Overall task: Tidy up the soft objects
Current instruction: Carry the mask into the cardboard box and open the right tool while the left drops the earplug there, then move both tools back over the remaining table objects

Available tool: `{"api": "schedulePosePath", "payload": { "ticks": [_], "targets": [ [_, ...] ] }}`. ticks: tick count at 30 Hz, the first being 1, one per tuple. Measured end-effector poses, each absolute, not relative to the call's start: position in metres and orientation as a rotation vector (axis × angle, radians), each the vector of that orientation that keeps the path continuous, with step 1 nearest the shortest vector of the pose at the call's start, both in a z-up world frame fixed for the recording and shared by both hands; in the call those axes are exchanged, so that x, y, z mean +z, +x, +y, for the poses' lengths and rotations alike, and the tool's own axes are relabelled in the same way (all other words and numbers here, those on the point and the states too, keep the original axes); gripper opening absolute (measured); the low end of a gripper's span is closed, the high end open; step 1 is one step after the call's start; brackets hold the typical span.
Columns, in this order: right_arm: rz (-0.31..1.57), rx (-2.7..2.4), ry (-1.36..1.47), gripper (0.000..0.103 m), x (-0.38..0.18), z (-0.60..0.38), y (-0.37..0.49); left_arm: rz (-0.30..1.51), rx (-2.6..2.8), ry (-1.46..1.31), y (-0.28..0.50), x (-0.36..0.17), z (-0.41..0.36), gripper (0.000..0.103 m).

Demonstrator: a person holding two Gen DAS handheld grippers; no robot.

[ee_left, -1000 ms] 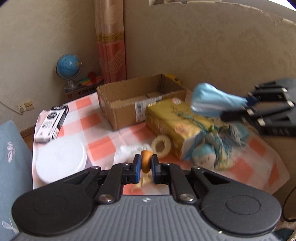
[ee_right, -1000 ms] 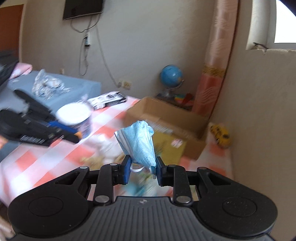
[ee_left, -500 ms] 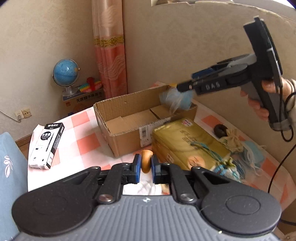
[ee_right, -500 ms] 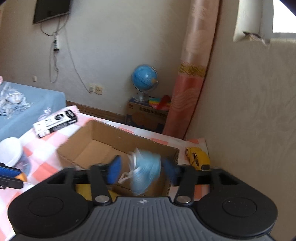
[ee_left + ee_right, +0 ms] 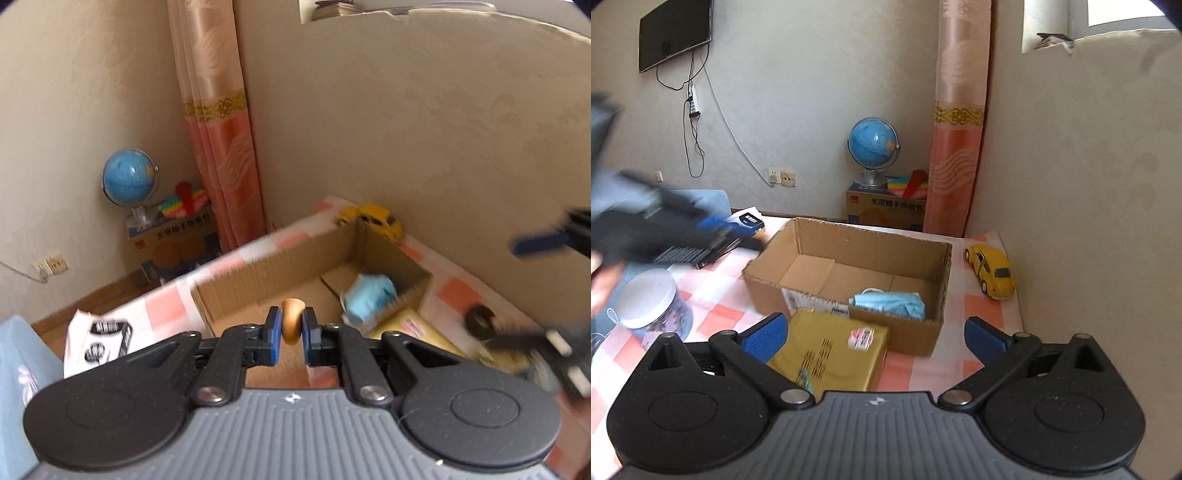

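my left gripper (image 5: 291, 331) pinches a small orange foam piece (image 5: 292, 320) over the near wall of the cardboard box (image 5: 846, 254). it looks light and squashy, so i'd keep the pinch across its middle. my right gripper (image 5: 875, 338) is opening wide with nothing between its jaws. the blue face mask (image 5: 890, 303), limp and weightless, lies in the box's near right corner.

The left gripper (image 5: 291, 329) is clamping a small orange-brown soft ring (image 5: 292, 325); the right gripper (image 5: 873, 338) is opening its jaws, nothing between them.
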State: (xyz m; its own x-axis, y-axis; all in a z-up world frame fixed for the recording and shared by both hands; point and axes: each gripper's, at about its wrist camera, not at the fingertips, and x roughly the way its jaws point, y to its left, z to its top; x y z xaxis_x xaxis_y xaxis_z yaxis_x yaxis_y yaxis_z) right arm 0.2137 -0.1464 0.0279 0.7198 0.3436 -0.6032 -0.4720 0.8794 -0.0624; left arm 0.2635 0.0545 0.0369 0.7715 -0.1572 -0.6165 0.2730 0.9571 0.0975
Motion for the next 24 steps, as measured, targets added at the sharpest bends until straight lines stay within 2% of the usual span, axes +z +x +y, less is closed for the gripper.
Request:
{"api": "schedulePosePath", "payload": {
  "ticks": [2,4,5,6,8,24],
  "targets": [
    [0.615,0.454,-0.222,0.103,0.03,-0.15,0.202,0.646,-0.217,0.19,0.282,0.041,0.052,0.011],
    [0.604,0.446,-0.222,0.103,0.033,-0.154,0.194,0.636,-0.197,0.198,0.296,0.043,0.049,0.025],
    [0.604,0.442,-0.219,0.103,0.034,-0.156,0.192,0.633,-0.185,0.194,0.301,0.044,0.049,0.047],
    [0.606,0.44,-0.214,0.103,0.035,-0.159,0.191,0.628,-0.174,0.19,0.303,0.044,0.048,0.077],
    [0.611,0.433,-0.206,0.103,0.035,-0.163,0.186,0.593,-0.15,0.181,0.299,0.046,0.048,0.093],
    [0.599,0.428,-0.163,0.103,0.026,-0.177,0.134,0.607,-0.148,0.182,0.196,0.04,0.051,0.095]
  ]
}}
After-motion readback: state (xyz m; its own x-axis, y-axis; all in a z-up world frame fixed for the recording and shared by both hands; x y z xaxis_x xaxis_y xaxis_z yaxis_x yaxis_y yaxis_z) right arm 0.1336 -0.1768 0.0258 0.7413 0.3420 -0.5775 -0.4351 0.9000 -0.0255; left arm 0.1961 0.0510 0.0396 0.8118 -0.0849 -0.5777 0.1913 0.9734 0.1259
